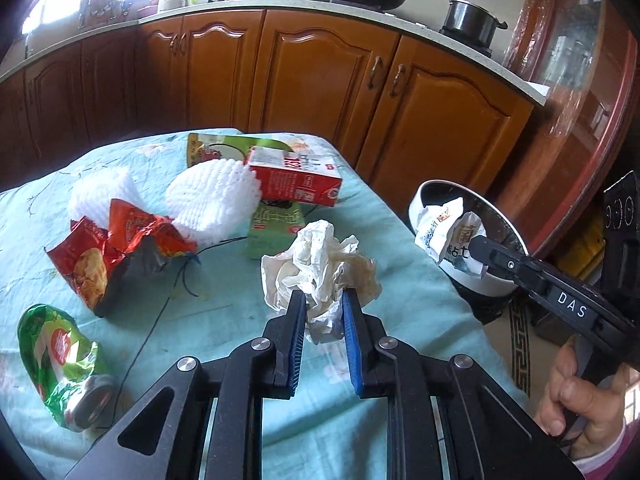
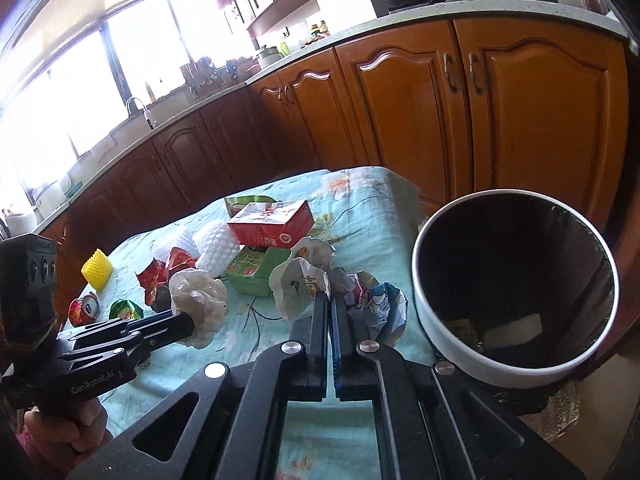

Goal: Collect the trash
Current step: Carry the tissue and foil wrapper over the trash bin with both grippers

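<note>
Crumpled white paper (image 1: 320, 264) sits pinched between the blue pads of the left gripper (image 1: 323, 300), over the middle of the table near its right edge; only a fold is caught. The right gripper (image 2: 330, 300) is clamped shut on a printed wrapper (image 2: 304, 286) and, in the left wrist view, holds it at the rim of the white bin (image 2: 516, 364), which stands just off the table's right edge.

Risks, as I judge them: the paper wad is loose and springy, so a thin pinch could let it slip out and fall to the floor between table and bin. The wrapper hangs at the rim rather than well inside, so letting go too soon could drop it outside. Swinging the left gripper across could also snag the turquoise tablecloth (image 1: 208, 320) or knock the stacked cartons.

Counted on the table: two white foam fruit nets (image 1: 216, 200), one yellow foam net (image 2: 97, 269), one red carton (image 1: 296, 178) lying on one green carton (image 1: 272, 236), one red snack bag (image 1: 108, 256), one crushed green can (image 1: 64, 368), one red can (image 2: 85, 307), one green pouch (image 1: 224, 146) at the far edge. One bin.
</note>
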Demonstrator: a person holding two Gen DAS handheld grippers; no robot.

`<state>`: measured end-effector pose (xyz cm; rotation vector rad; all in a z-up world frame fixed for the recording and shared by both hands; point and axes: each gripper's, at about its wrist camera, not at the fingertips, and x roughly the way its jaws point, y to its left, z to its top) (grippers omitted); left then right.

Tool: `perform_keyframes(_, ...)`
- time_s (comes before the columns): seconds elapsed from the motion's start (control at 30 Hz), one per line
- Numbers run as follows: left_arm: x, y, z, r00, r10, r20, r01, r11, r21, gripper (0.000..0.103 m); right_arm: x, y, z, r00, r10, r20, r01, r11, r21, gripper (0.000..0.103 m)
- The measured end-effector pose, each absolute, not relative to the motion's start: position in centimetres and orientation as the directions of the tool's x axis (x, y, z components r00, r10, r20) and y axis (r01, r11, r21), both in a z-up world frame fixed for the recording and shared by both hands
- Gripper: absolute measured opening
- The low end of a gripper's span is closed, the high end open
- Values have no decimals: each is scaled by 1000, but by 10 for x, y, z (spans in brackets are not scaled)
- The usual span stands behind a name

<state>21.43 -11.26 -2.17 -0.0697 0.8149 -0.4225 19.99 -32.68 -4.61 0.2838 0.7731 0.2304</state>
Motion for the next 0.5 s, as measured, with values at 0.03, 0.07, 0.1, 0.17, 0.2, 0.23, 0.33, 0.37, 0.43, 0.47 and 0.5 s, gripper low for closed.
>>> perform_keyframes(0.03, 214, -117, -21, 605, -398, -690, 349, 911, -220, 17, 198, -332, -45, 699, 299, -650, -91, 938, 333, 1)
perform_keyframes(0.07, 214, -122, -19, 602, -405, -688, 359, 907, -220, 17, 196, -336, -45, 702, 293, -649, -83, 939, 335, 1)
perform_keyframes(0.1, 214, -128, -18, 599, -413, -687, 371, 902, -219, 17, 194, -341, -44, 706, 286, -648, -74, 940, 334, 1)
perform_keyframes(0.17, 215, -137, -16, 593, -425, -684, 390, 895, -218, 17, 190, -351, -42, 714, 271, -646, -55, 941, 334, 1)
perform_keyframes(0.2, 215, -143, -14, 591, -432, -681, 401, 890, -215, 17, 188, -356, -42, 717, 266, -645, -48, 941, 335, 1)
perform_keyframes(0.23, 216, -148, -13, 591, -436, -679, 410, 887, -213, 17, 186, -361, -41, 720, 257, -645, -38, 942, 333, 1)
perform_keyframes(0.33, 219, -164, -10, 585, -452, -673, 438, 875, -207, 17, 182, -374, -40, 728, 237, -644, -12, 943, 334, 1)
perform_keyframes(0.37, 219, -169, -10, 583, -457, -672, 447, 871, -204, 17, 181, -379, -40, 731, 228, -643, -1, 942, 334, 1)
perform_keyframes(0.43, 221, -180, -8, 576, -467, -671, 465, 862, -201, 17, 178, -388, -40, 736, 213, -642, 19, 942, 335, 1)
perform_keyframes(0.47, 222, -185, -8, 574, -471, -670, 472, 859, -200, 17, 177, -392, -40, 739, 207, -642, 29, 941, 337, 1)
perform_keyframes(0.5, 223, -191, -8, 571, -476, -669, 479, 855, -199, 17, 177, -395, -40, 741, 200, -641, 38, 940, 338, 1)
